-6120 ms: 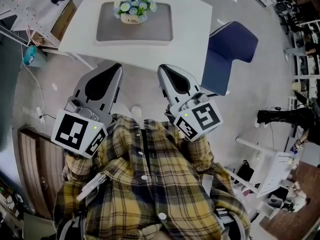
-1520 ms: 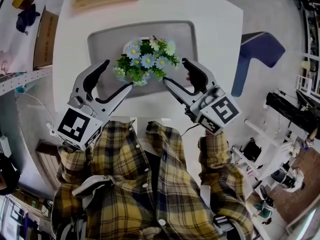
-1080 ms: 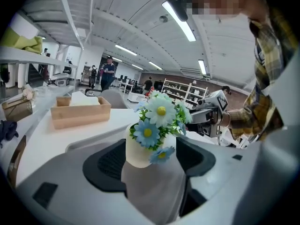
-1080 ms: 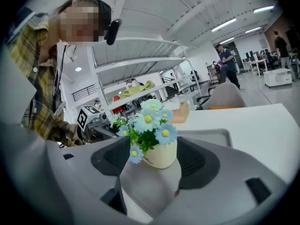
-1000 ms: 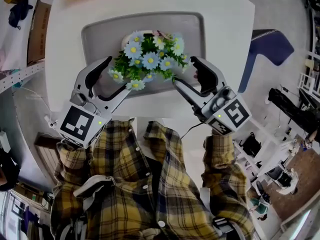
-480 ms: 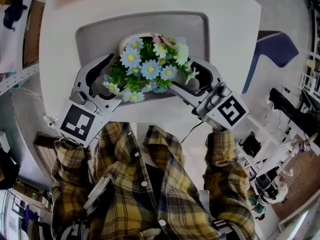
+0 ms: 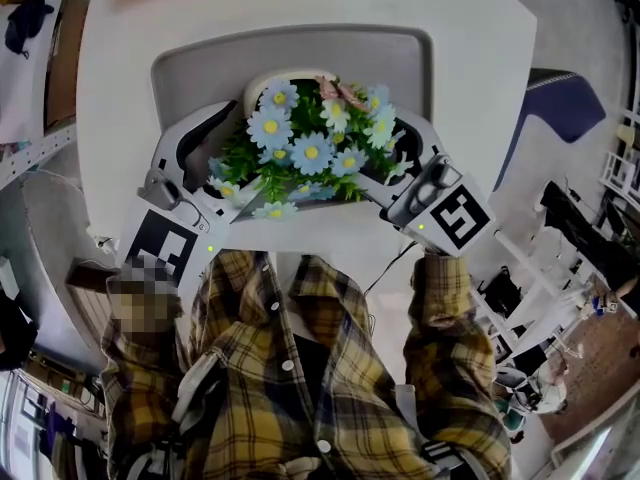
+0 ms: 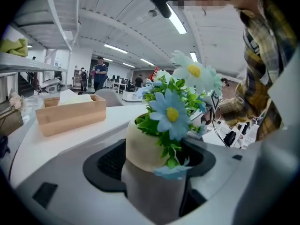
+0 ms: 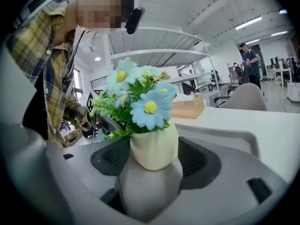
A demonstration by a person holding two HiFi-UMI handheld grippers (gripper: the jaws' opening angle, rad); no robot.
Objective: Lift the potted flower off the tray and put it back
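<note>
The potted flower [image 7: 310,143] has a cream pot [image 8: 143,149] with blue and white daisies, and it stands over the grey tray [image 7: 200,63] on the white table. My left gripper [image 7: 245,158] is open and comes at the pot from the left, one jaw on each side of it. On the opposite side my right gripper [image 7: 378,153] is open too and straddles the pot [image 9: 154,149]. In both gripper views the pot fills the gap between the jaw tips. Whether the pot's base rests on the tray is hidden.
A wooden tissue box [image 8: 70,112] sits at the table's far side, beyond the tray. A blue chair [image 7: 555,103] stands to the right of the table [image 7: 470,48]. Shelving and boxes stand left of the table.
Both grippers have pushed forward over the tray and closed in on the pot from either side; the flowers now cover the jaw tips. The jaw openings look unchanged.
</note>
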